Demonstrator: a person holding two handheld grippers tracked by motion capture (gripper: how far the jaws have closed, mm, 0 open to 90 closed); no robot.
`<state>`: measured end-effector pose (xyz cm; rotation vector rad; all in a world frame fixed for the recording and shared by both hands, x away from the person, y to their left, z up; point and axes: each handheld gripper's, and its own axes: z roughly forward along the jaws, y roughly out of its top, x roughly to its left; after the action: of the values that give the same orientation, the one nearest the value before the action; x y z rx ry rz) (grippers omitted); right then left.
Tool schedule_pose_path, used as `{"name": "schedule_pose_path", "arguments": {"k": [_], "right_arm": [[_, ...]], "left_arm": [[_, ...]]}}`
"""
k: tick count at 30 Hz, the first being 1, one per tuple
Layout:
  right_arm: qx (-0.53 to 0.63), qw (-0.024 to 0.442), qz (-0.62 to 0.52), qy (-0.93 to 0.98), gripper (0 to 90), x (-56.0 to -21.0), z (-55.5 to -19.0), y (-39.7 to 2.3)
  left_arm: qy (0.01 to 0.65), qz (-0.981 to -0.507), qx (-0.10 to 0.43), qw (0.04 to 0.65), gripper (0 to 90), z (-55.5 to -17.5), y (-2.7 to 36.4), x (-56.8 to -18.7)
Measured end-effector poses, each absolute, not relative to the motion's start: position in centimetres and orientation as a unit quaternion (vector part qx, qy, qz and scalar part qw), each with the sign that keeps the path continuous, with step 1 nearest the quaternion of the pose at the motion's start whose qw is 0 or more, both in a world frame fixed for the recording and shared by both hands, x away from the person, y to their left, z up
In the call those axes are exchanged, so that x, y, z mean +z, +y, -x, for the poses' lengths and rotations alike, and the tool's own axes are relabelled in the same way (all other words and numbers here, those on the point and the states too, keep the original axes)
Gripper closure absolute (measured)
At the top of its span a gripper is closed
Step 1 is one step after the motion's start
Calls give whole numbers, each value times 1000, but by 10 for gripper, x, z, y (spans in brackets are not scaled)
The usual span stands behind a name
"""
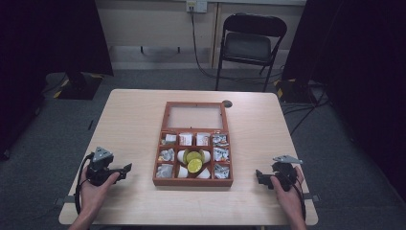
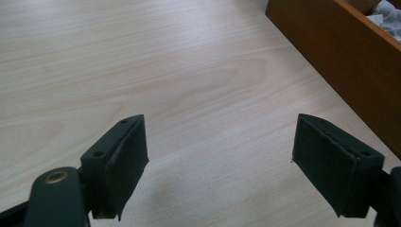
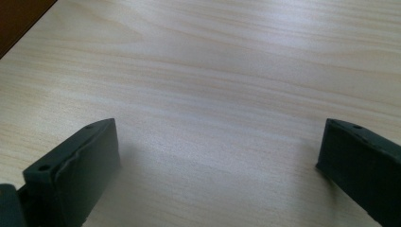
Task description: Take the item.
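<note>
Your left gripper (image 1: 125, 170) rests left of the wooden compartment box (image 1: 193, 182), jaws spread on nothing. Your right gripper (image 1: 259, 175) sits opposite, jaws wide apart.

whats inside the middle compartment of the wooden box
In the reddish-brown wooden compartment box, the centre holds two yellow-green lime halves resting on white rounded pieces. What lies beneath them is covered.

A recording lab: black curtains (image 1: 52, 33) flank a lone table (image 1: 134, 120) (folding chair (image 1: 251, 43) behind).
</note>
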<state>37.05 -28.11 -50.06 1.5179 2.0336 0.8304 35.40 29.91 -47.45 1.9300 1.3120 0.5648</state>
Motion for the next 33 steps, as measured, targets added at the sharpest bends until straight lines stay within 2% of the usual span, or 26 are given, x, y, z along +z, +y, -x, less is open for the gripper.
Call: {"name": "schedule_pose_path", "arguments": {"k": [13, 20, 33], "right_arm": [[302, 234, -552, 741, 0, -501, -370, -281], [302, 234, -553, 741, 0, -501, -370, -281], [302, 233, -553, 741, 0, -501, -370, -281]], "left_arm": [[484, -759, 212, 379, 186, -351, 286, -463], [463, -763, 229, 388, 185, -352, 272, -450], [447, -769, 216, 404, 190, -357, 257, -437]]}}
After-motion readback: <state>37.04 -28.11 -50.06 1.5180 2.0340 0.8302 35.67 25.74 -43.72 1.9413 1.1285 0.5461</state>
